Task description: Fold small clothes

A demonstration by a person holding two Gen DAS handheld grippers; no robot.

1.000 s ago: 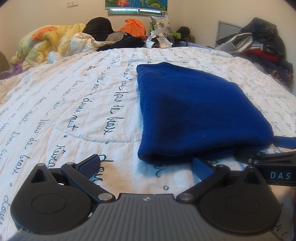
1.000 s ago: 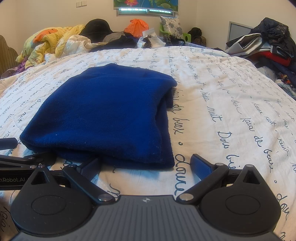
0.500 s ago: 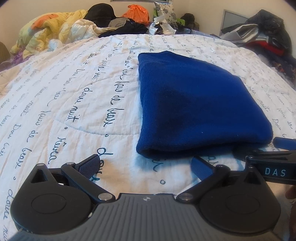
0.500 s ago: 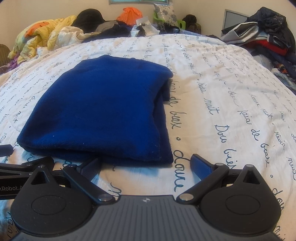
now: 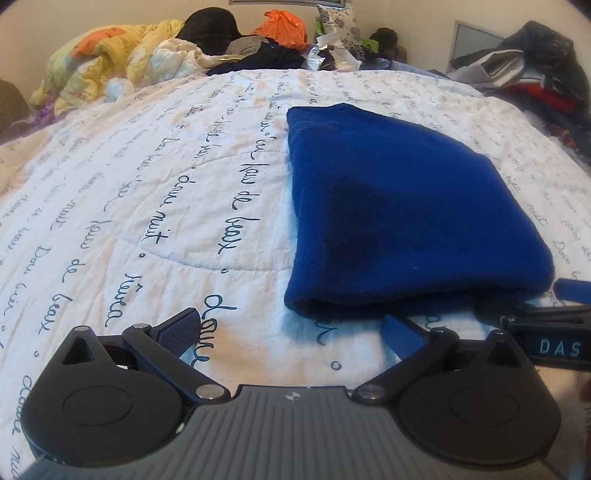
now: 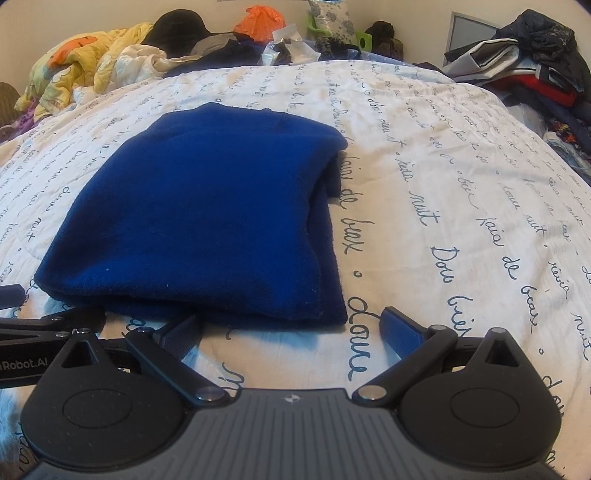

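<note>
A folded dark blue fleece garment (image 5: 402,206) lies flat on the white quilt with script lettering (image 5: 155,206); in the right wrist view the garment (image 6: 207,210) fills the middle left. My left gripper (image 5: 291,328) is open and empty, just short of the garment's near left corner. My right gripper (image 6: 291,328) is open and empty, just short of its near right corner. Each gripper shows at the edge of the other's view: the right one (image 5: 546,328) and the left one (image 6: 37,325).
Piled bedding and clothes (image 5: 110,70) lie along the far edge of the bed, with an orange bag (image 5: 284,26). A heap of dark clothes (image 6: 528,62) sits at the far right. Bare quilt (image 6: 461,177) lies right of the garment.
Both grippers have drawn back a little from the garment's near edge and tilted downward; the garment lies as it did. Both stay open.
</note>
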